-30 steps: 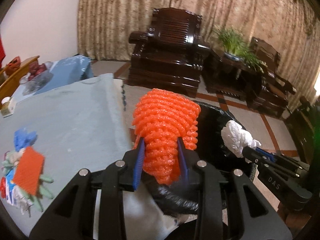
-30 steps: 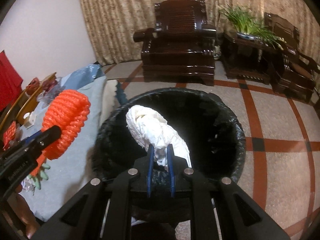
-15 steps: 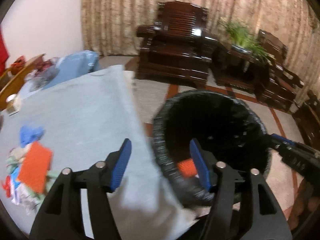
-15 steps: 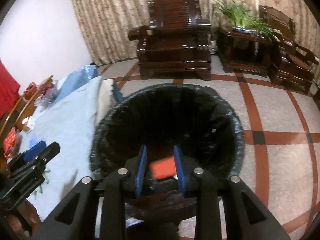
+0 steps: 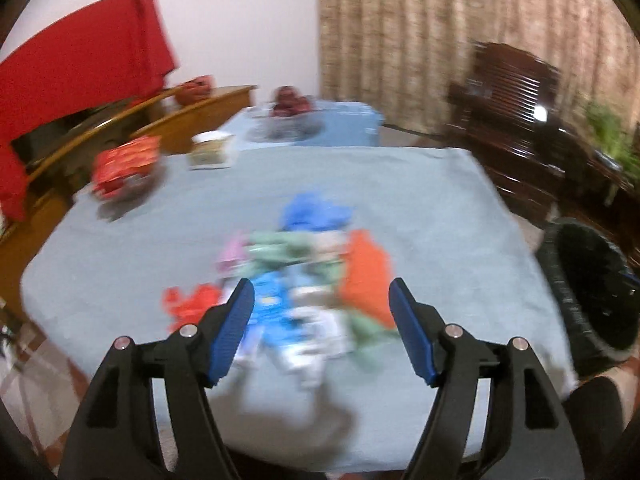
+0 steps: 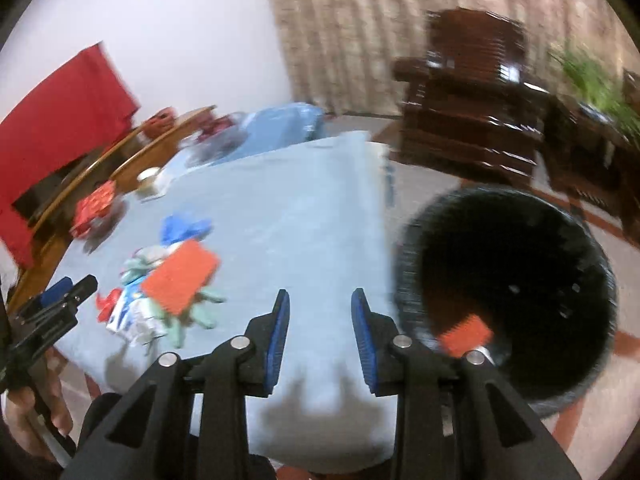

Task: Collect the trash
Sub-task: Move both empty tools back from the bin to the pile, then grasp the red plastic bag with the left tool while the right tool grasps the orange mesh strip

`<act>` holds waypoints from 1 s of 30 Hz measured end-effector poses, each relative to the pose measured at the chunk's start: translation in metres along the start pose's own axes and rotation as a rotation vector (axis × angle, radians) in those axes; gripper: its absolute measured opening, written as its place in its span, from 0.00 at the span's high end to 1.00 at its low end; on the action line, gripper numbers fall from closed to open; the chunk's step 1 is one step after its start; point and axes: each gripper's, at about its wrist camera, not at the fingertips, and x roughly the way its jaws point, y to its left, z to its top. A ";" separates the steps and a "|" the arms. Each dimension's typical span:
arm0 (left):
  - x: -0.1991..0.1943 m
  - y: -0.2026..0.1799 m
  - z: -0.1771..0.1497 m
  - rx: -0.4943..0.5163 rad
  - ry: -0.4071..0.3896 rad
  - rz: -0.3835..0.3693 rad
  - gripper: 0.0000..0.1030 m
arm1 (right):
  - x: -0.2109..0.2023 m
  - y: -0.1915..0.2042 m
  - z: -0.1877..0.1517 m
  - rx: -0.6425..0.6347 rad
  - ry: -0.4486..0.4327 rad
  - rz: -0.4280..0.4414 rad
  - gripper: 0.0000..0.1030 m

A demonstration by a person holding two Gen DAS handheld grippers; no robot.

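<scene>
orange foam [image 6: 180, 276] and the rest of the trash [image 5: 296, 280] sit mid table [image 5: 440, 208], bin [image 6: 504, 292] beside it. left gripper [image 5: 322, 328] empty and opening, right gripper [image 6: 320, 336] part open, empty. i'd drop straight over one piece, pinch low

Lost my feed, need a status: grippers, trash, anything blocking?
Left gripper opening, empty; right gripper open, empty. Trash pile on table; orange piece in bin. Nothing blocking.
</scene>
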 end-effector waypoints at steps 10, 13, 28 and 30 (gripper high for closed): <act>0.007 0.080 -0.016 -0.044 -0.058 0.091 0.34 | 0.039 0.105 -0.007 -0.118 -0.001 0.088 0.69; 0.007 0.088 -0.025 -0.034 -0.074 0.091 0.34 | 0.054 0.135 -0.010 -0.152 -0.011 0.087 0.69; 0.051 0.139 -0.045 -0.078 -0.065 0.085 0.34 | 0.130 0.212 -0.027 -0.226 0.047 0.074 0.69; 0.057 0.144 -0.050 -0.094 -0.052 0.080 0.34 | 0.136 0.211 -0.027 -0.228 0.058 0.066 0.69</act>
